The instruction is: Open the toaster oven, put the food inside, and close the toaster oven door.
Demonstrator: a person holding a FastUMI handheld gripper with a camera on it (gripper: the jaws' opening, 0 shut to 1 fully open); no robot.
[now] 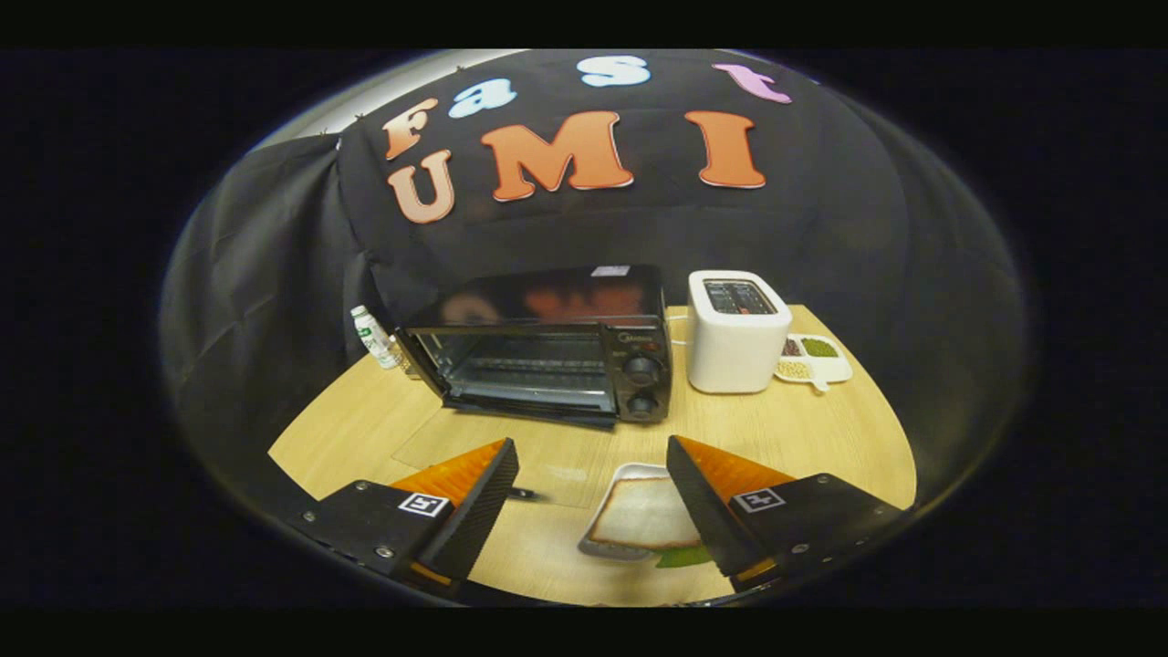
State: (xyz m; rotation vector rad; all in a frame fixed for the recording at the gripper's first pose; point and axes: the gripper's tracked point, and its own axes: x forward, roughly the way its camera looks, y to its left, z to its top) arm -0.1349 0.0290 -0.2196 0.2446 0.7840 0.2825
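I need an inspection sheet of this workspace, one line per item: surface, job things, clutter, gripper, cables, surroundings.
Surface: light wooden table.
Job's things: toaster oven beyond the fingers, door down and open, cavity looks empty; slice of bread on a white plate between the fingers, near the right one.
Clutter: white toaster right of the oven; divided dish of grains beside it; small bottle left of the oven.
Gripper: gripper open, touching nothing.
Cables: a thin white cord between oven and toaster.
Surroundings: black cloth wall.
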